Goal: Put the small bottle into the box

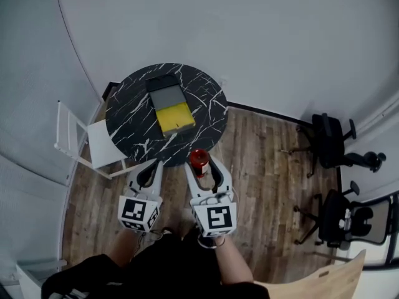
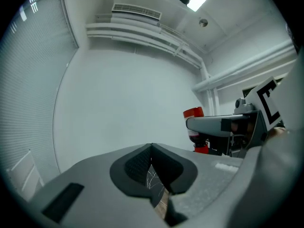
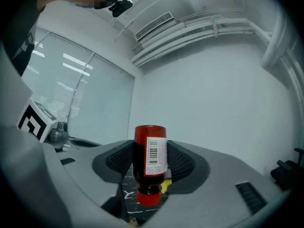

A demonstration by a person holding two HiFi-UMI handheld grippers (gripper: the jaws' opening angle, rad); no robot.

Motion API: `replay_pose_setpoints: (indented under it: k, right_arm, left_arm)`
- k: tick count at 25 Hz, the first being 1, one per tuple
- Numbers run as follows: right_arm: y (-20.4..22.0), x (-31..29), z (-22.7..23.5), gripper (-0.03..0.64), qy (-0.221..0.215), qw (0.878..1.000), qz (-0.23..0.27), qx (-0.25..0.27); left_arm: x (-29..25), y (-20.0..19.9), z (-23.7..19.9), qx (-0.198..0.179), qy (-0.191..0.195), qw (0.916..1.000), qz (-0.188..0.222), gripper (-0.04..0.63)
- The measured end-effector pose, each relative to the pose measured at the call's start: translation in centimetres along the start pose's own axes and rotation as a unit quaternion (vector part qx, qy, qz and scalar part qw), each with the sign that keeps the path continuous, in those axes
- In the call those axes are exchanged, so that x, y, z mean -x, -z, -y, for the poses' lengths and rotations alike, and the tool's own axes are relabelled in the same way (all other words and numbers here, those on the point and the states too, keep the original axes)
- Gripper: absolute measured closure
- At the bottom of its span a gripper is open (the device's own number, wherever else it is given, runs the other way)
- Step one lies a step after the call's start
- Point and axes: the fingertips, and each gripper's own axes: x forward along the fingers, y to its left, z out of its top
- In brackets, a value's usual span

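Observation:
A small red bottle (image 1: 199, 161) with a white barcode label is clamped between the pads of my right gripper (image 1: 203, 166), above the floor just off the near edge of the round black marble table (image 1: 124, 126). In the right gripper view the bottle (image 3: 150, 158) stands cap-down between the pads of the right gripper (image 3: 150, 169). The open box (image 1: 170, 104), yellow inside with a grey half behind, lies on the middle of the table. My left gripper (image 1: 151, 165) hovers beside the right one, shut and empty (image 2: 152, 148); its view shows the bottle (image 2: 194, 113) to its right.
A white chair (image 1: 81, 143) stands against the table's left side. Two black office chairs (image 1: 333, 145) (image 1: 349, 220) are on the wooden floor at the right. A light wooden tabletop corner (image 1: 324, 282) shows at the lower right. White walls curve behind the table.

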Motion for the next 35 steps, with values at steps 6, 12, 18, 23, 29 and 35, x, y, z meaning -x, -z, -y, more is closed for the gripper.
replay_pose_setpoints:
  k: [6, 12, 18, 23, 29, 35]
  right_arm:
    - [1.2, -3.5, 3.1, 0.41, -0.003, 1.0, -0.017, 0.004]
    - [1.6, -9.4, 7.7, 0.41, -0.041, 0.999, -0.013, -0.002]
    - [1.6, -14.9, 12.5, 0.41, -0.09, 0.996, -0.012, -0.015]
    - [2.7, -18.2, 16.6, 0.41, -0.118, 0.992, -0.019, -0.037]
    - [6.6, -21.9, 18.5, 0.41, -0.152, 0.985, -0.057, -0.066]
    - [10.0, -25.8, 17.7, 0.41, -0.177, 0.976, -0.099, -0.079]
  left_arm:
    - [-4.1, 0.5, -1.7, 0.008, -0.003, 0.9999, -0.006, 0.597]
    - [-10.2, 0.0, -3.9, -0.016, -0.033, 0.999, -0.023, 0.597]
    - [-16.2, -0.2, -5.3, -0.013, -0.072, 0.9962, -0.047, 0.597]
    - [-20.8, 0.7, -5.5, -0.007, -0.091, 0.9934, -0.069, 0.597]
    - [-23.6, 3.8, -7.0, 0.02, -0.119, 0.987, -0.107, 0.597]
    - [-24.6, 7.1, -9.8, 0.036, -0.138, 0.9797, -0.14, 0.597]
